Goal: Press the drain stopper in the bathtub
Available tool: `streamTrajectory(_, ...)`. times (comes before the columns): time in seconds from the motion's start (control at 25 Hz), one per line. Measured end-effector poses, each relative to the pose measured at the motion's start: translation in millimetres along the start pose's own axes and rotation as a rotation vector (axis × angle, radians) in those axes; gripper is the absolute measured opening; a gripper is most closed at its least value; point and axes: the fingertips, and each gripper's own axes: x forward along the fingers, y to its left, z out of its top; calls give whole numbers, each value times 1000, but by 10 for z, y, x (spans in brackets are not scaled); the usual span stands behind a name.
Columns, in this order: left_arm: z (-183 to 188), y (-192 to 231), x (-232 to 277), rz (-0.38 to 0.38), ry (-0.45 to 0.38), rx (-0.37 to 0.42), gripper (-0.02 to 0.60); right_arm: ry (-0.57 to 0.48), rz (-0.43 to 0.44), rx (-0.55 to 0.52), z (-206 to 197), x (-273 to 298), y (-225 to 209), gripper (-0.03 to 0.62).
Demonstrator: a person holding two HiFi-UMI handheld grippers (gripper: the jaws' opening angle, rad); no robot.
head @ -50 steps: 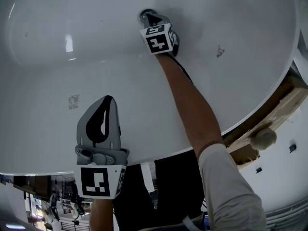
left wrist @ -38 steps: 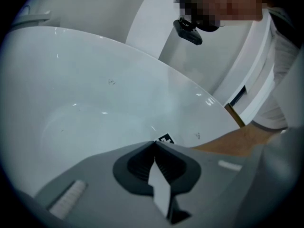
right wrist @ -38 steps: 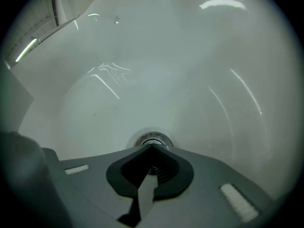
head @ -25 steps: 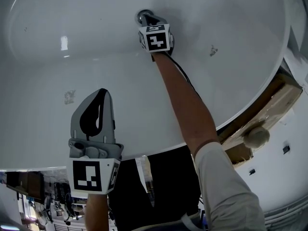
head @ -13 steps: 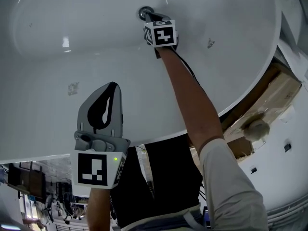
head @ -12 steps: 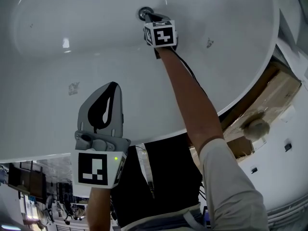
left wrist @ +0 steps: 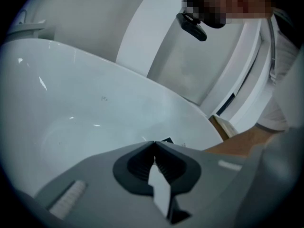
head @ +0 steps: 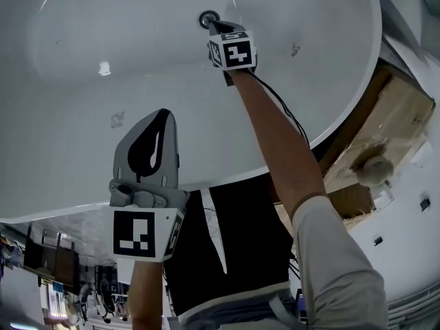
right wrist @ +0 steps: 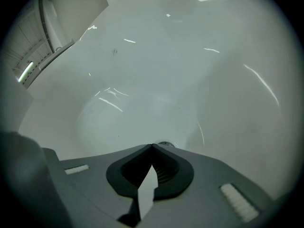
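Right gripper [head: 212,23] (closed) at stopper [head: 205,17]

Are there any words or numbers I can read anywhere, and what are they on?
None: no words or numbers are readable.
Left black-and-white patterned marker cube: square pattern only, no letters.
Right black-and-white patterned marker cube: the same.
Cluttered background at the head view's lower left: too small to read.

Drain stopper [right wrist: 165,143], only a sliver past the tips of the right claw [right wrist: 152,146].
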Motion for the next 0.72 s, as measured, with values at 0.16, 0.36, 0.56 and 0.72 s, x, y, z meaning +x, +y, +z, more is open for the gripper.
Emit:
streamTrajectory(0.16,82,-47,-150,2,-12,6,0,-18,8,18,28,-233,72,-6)
streamTrajectory(0.36,165,-202,-338,-7,-20,12,0,-54,16,34,126,-572,145,-6)
streamTrajectory(0.56,308,-310,-495,-14,-32,34,0,-97,21,46,277,-847,236,-6)
streamTrajectory(0.72,440,-349,-602,-14,-46,44,0,-117,22,48,377,-1029,302,-6)
